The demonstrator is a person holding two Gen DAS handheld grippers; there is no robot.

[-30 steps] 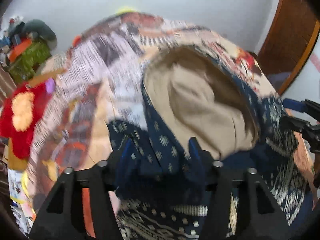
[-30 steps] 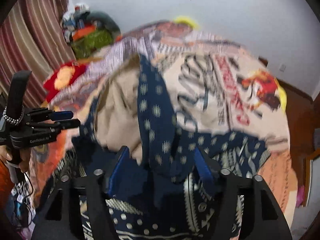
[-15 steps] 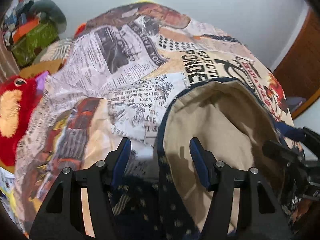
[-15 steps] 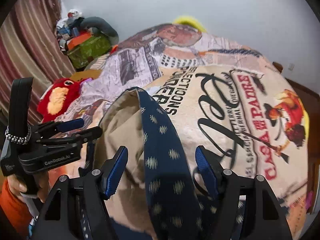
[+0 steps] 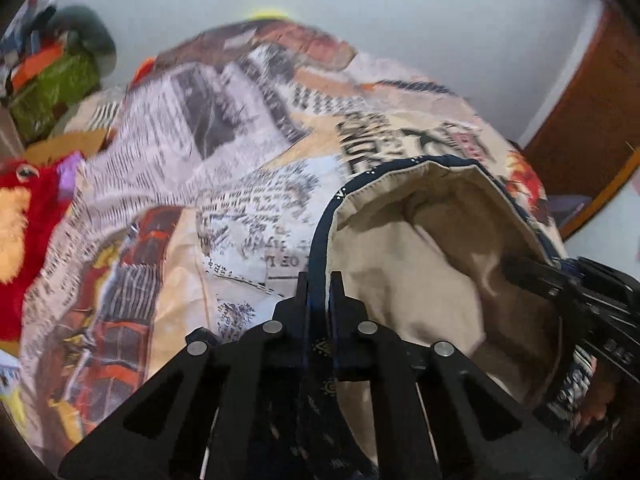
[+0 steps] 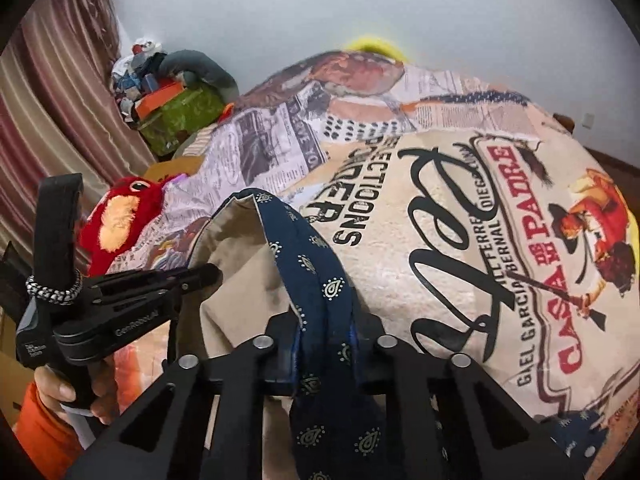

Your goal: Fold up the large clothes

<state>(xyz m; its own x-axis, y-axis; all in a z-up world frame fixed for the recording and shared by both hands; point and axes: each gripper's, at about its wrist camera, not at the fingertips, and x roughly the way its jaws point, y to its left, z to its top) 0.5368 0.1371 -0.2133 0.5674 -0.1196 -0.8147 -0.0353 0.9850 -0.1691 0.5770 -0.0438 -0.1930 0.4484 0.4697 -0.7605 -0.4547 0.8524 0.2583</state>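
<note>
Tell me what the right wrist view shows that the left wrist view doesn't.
Only right wrist: the curtain, the "CASA PADRE" print, the hand holding the left gripper. Only left wrist: the wooden door and the right gripper from the side. Both: the garment, each gripper shut on its navy edge, the bedspread, the red plush.

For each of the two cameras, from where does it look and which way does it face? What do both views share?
Left wrist: sits on the left hand-held gripper, facing forward over the bed toward the white wall; its fingers are shut on the navy garment's edge, and the right hand-held gripper enters at right.
Right wrist: sits on the right hand-held gripper, facing the same way; it clamps the navy garment, with the left hand-held gripper and the person's hand at left.
Shared: the garment, printed bedspread, red plush toy.
</note>
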